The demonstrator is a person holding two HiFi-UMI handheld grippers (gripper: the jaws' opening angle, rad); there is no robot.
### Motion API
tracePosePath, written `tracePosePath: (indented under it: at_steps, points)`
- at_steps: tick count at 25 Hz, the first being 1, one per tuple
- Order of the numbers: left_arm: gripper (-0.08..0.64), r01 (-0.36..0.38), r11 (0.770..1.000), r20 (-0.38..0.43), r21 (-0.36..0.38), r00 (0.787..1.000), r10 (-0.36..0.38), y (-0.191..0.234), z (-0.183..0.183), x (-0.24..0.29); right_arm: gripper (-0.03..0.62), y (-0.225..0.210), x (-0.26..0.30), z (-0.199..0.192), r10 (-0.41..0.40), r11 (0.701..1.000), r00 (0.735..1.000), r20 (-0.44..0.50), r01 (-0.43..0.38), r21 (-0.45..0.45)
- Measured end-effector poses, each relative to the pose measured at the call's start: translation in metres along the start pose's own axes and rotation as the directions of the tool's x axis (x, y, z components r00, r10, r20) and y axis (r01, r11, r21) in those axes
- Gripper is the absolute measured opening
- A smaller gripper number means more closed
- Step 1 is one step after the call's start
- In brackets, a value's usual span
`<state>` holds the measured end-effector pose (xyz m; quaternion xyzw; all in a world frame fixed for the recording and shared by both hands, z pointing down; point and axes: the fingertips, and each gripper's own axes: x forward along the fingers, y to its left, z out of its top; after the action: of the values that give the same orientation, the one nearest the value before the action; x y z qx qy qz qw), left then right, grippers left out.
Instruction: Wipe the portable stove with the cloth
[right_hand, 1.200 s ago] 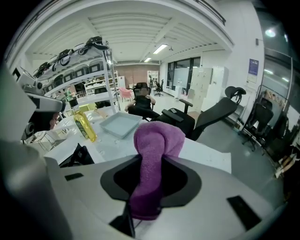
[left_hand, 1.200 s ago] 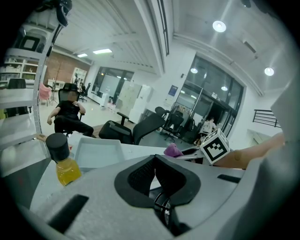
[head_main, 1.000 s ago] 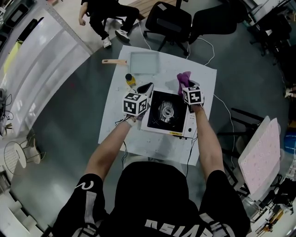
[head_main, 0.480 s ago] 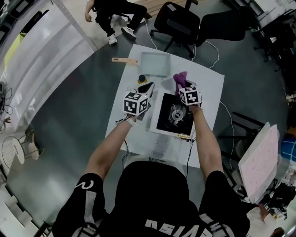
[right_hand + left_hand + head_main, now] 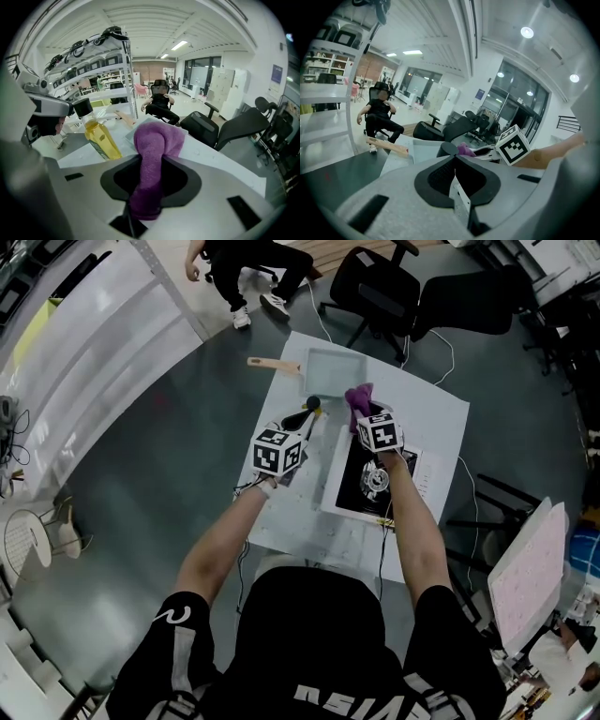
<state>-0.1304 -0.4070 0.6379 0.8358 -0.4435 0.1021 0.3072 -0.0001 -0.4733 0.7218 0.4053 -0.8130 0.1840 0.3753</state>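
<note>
Head view: my right gripper (image 5: 367,416) sits over the far edge of the portable stove (image 5: 354,474), its 2 jaws clamped on the purple cloth (image 5: 357,397), which bunches up just beyond the tips. The cloth hangs above the stove's far rim; I cannot tell if it touches. My left gripper (image 5: 306,414) is off the stove's left side, jaws together and holding nothing, tips just beside the oil bottle (image 5: 313,403). The white table (image 5: 441,418) has bare room right of the stove, and a shallow tray (image 5: 330,367) lies at the far edge.

Left gripper view: my left gripper (image 5: 451,153) shows its 2 jaws meeting at a point. Past them are the cloth (image 5: 464,150) and the tray (image 5: 423,149).

Right gripper view: my right gripper (image 5: 150,161) pinches the cloth (image 5: 157,140), which stands up between the jaws and folds over. The bottle (image 5: 101,136) stands near on the left. Bare table (image 5: 225,168) runs out to the right edge, with an office chair (image 5: 225,124) beyond.
</note>
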Motion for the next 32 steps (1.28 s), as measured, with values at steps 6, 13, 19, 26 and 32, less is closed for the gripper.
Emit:
tracePosePath:
  at_steps: [6, 13, 19, 26, 32]
  points:
    - [0.009, 0.004, 1.0, 0.001, 0.002, 1.0, -0.004, 0.01, 0.001, -0.006, 0.109, 0.019, 0.008, 0.012, 0.008, 1.0, 1.0, 0.005, -0.008, -0.008]
    - [0.009, 0.004, 1.0, 0.014, 0.014, 1.0, -0.004, 0.01, 0.006, -0.015, 0.109, 0.025, -0.007, 0.032, -0.006, 0.999, 0.997, 0.072, 0.004, 0.037]
    - [0.009, -0.03, 0.999, 0.048, 0.019, 0.998, 0.029, -0.005, 0.012, -0.027, 0.109, 0.03, -0.039, 0.05, 0.006, 0.999, 0.988, 0.153, -0.013, 0.042]
    - [0.009, -0.087, 0.996, 0.108, 0.028, 0.991, 0.084, -0.046, 0.02, -0.056, 0.109, 0.036, -0.094, 0.054, 0.03, 0.999, 0.971, 0.236, -0.037, 0.025]
    - [0.009, -0.109, 0.992, 0.127, 0.067, 0.987, 0.1, -0.096, 0.015, -0.071, 0.109, 0.03, -0.146, 0.031, 0.029, 0.999, 0.959, 0.282, -0.041, 0.037]
